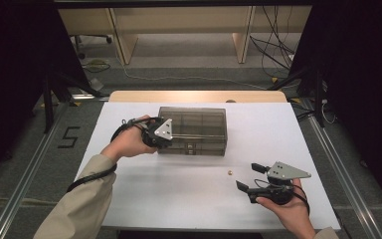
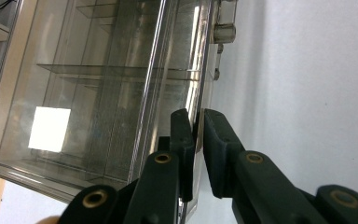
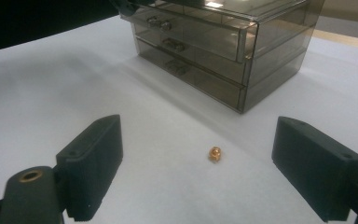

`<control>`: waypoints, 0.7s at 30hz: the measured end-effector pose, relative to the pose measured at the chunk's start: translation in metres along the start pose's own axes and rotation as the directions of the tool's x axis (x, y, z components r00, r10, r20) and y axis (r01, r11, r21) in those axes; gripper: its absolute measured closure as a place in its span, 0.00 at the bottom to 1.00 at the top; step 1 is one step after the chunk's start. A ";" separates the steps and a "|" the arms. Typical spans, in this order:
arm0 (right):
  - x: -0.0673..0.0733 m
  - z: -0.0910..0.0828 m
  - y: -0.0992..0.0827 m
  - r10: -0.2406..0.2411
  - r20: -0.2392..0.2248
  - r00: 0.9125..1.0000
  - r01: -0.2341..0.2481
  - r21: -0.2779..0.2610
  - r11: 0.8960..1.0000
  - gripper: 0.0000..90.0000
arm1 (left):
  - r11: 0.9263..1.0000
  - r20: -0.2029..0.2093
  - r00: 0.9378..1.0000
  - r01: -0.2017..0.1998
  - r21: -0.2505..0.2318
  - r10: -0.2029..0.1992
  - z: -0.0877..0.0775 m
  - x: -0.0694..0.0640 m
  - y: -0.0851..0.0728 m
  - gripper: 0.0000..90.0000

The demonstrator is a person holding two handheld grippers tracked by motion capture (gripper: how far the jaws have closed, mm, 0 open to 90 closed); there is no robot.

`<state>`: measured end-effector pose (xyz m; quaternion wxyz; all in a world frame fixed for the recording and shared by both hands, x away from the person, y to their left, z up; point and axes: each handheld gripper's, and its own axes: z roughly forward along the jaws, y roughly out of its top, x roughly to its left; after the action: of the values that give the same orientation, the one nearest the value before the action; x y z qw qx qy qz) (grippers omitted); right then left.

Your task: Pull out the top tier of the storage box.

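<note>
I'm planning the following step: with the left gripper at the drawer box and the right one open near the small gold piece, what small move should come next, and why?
Probably ease the right gripper forward and down around the gold piece. Its jaws stand wide open with the piece lying on the table ahead between them, untouched, while the left gripper is clamped on the drawer box's edge, steadying it.

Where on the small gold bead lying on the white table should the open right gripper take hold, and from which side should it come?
Grip the small gold bead across its middle, one pad on each flank. It lies alone on the bare white table, well clear of the smoky drawer box, roughly centred ahead of the open right gripper. Coming down from above and in front looks best; being small and rounded, it may roll, so close slowly.
</note>
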<state>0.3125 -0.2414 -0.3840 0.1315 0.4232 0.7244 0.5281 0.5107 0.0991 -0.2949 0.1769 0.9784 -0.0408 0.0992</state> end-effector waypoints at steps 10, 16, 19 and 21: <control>0.000 0.000 0.000 0.000 0.002 1.000 0.000 0.001 1.000 0.19 | 1.000 0.017 1.000 -0.009 -0.013 0.009 -0.001 -0.002 -0.002 0.92; 0.000 0.000 0.000 -0.001 0.001 1.000 0.001 0.001 1.000 0.19 | 1.000 0.022 0.999 -0.025 -0.012 0.025 -0.003 -0.005 -0.001 0.93; 0.000 0.000 0.000 -0.001 0.001 1.000 0.001 0.000 1.000 0.19 | 0.999 0.022 0.999 -0.034 -0.011 0.034 -0.004 -0.007 -0.001 0.93; 0.000 0.000 0.000 0.000 0.001 1.000 0.000 0.000 1.000 0.19 | 0.999 0.029 0.999 -0.034 -0.016 0.034 -0.004 -0.008 -0.002 0.93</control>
<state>0.3125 -0.2413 -0.3840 0.1318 0.4236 0.7244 0.5277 0.5022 0.1024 -0.2932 0.1820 0.9775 -0.0608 0.0878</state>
